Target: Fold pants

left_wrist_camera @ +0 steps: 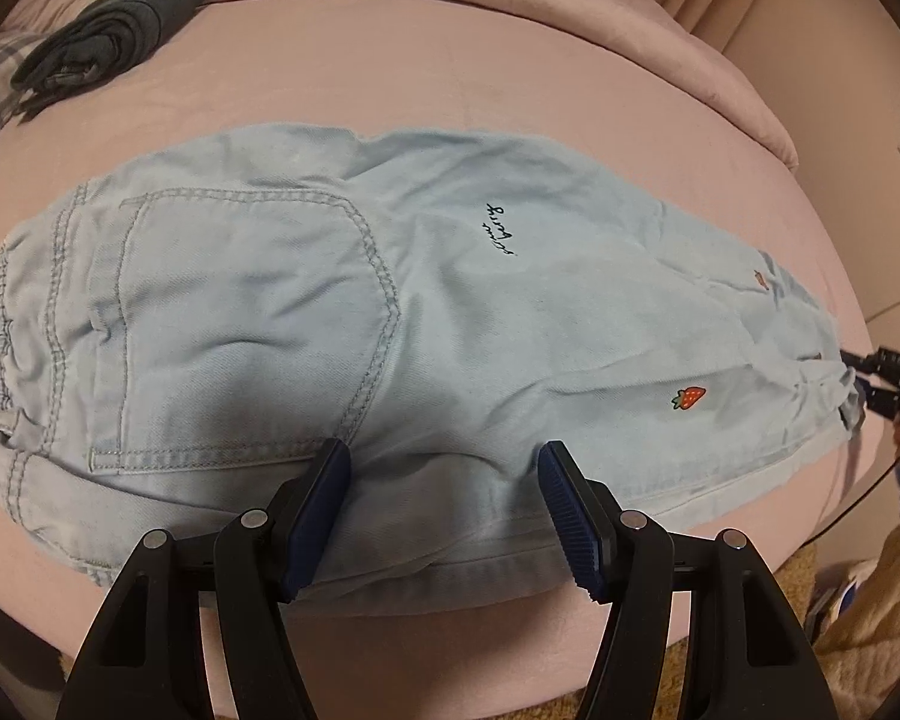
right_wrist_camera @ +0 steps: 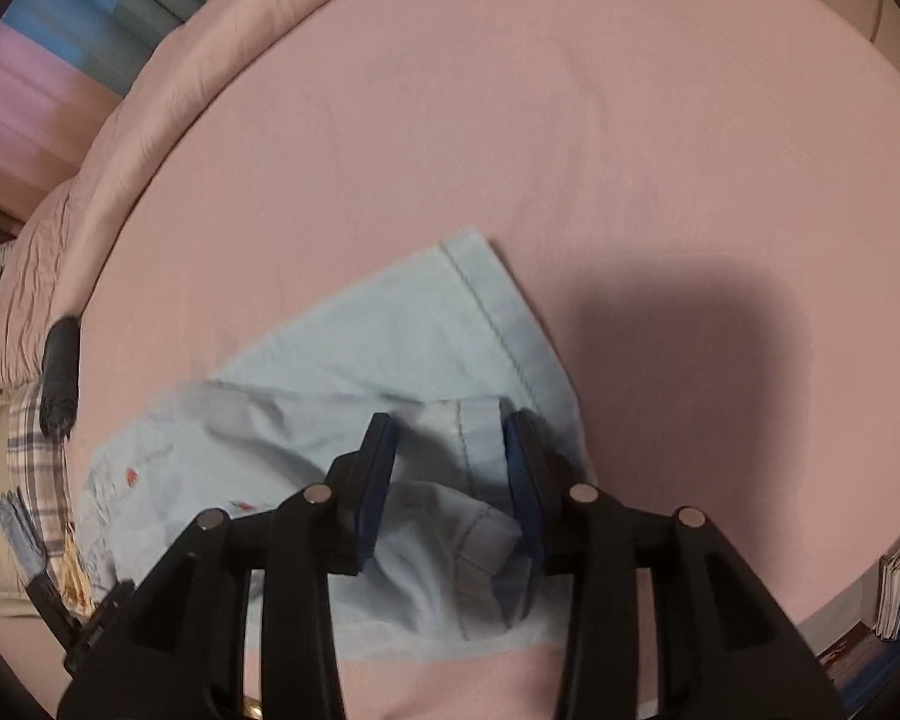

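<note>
Hand-held gripper, left [left_wrist_camera: 444,456]: I hold it pointed steeply down at the near long edge of the pants [left_wrist_camera: 342,312], just past the back pocket [left_wrist_camera: 246,324]. Its jaws stand spread with nothing pinched; the tips straddle a stretch of flat fabric, which suits a grab at the mid-length of the garment.

Hand-held gripper, right [right_wrist_camera: 450,438]: I hold it over the leg end of the same pants [right_wrist_camera: 390,348]. Its jaws are parted on either side of a raised fold that carries the hem seam. The cloth sits between the pads, but I see no pad pressing on it, so I judge it not gripped.

The pants lie lengthwise across the pink bed [left_wrist_camera: 450,78], waistband to my left, hems to my right, one hem corner turned out flat. That layout puts one gripper at each grasp point for a fold.

Containers: none in view. A dark bundle of clothing [left_wrist_camera: 108,30] lies at the far left of the bed, well apart from the pants.
</note>
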Demonstrator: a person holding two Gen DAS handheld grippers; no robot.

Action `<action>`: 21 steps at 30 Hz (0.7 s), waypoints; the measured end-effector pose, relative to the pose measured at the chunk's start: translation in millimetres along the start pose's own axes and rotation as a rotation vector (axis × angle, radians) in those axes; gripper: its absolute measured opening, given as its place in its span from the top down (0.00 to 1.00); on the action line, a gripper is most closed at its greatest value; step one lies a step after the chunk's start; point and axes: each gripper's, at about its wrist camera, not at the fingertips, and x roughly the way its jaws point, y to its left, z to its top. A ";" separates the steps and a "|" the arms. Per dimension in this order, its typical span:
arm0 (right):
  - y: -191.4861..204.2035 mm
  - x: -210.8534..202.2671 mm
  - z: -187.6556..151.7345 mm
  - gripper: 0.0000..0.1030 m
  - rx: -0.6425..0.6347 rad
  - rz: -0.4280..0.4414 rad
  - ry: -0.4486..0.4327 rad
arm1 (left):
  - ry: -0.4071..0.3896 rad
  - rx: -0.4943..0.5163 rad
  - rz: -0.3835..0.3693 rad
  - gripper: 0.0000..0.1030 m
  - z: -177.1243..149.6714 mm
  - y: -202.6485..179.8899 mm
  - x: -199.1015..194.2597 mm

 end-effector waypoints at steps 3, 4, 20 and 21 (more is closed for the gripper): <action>1.0 -6.2 -3.2 0.86 0.015 0.022 -0.029 | -0.003 -0.007 -0.003 0.37 1.1 -1.1 -0.2; 0.8 -7.9 -4.3 0.86 0.005 0.047 -0.035 | -0.005 -0.009 -0.004 0.37 3.9 -5.7 1.8; -0.1 -9.1 22.3 0.66 -0.057 -0.214 -0.116 | 0.008 -0.003 -0.003 0.37 4.2 1.6 3.2; -5.3 -12.4 19.5 0.60 -0.026 -0.196 -0.128 | 0.009 0.004 -0.001 0.37 4.0 1.3 2.9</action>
